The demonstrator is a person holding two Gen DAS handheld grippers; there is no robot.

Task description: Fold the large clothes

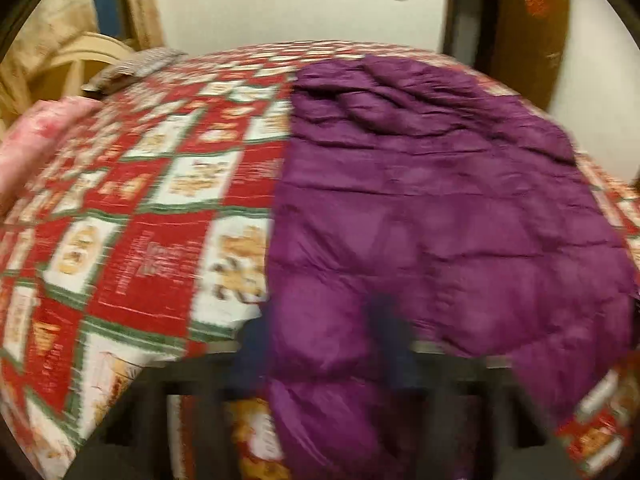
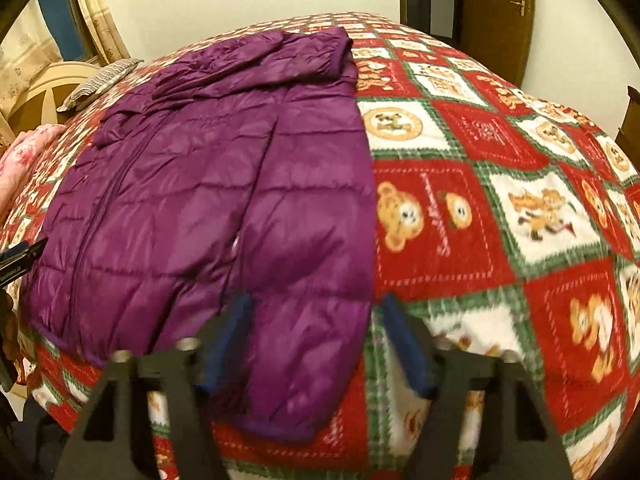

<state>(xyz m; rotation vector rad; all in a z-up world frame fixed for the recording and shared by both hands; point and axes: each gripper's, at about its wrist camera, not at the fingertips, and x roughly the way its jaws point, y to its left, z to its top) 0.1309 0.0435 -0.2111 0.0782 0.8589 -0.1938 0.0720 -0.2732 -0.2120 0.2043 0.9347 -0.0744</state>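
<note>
A purple quilted jacket (image 2: pixel 200 180) lies spread on a bed under a red, white and green teddy-bear blanket (image 2: pixel 500 200). Its near sleeve hangs over the bed's front edge. My right gripper (image 2: pixel 314 320) has that sleeve filling the gap between its blue pads, which press on both sides. The left wrist view is blurred. There the jacket (image 1: pixel 440 200) covers the right half of the blanket (image 1: pixel 140 220), and my left gripper (image 1: pixel 320 340) is closed on the jacket's near edge, with purple fabric packed between the fingers and spilling below them.
A pink pillow (image 2: pixel 24 152) and a striped cushion (image 2: pixel 100 84) lie by the cream headboard (image 2: pixel 52 84) at the far left. A wooden door (image 2: pixel 496 12) stands behind the bed. A black tool part (image 2: pixel 20 256) pokes in at the left edge.
</note>
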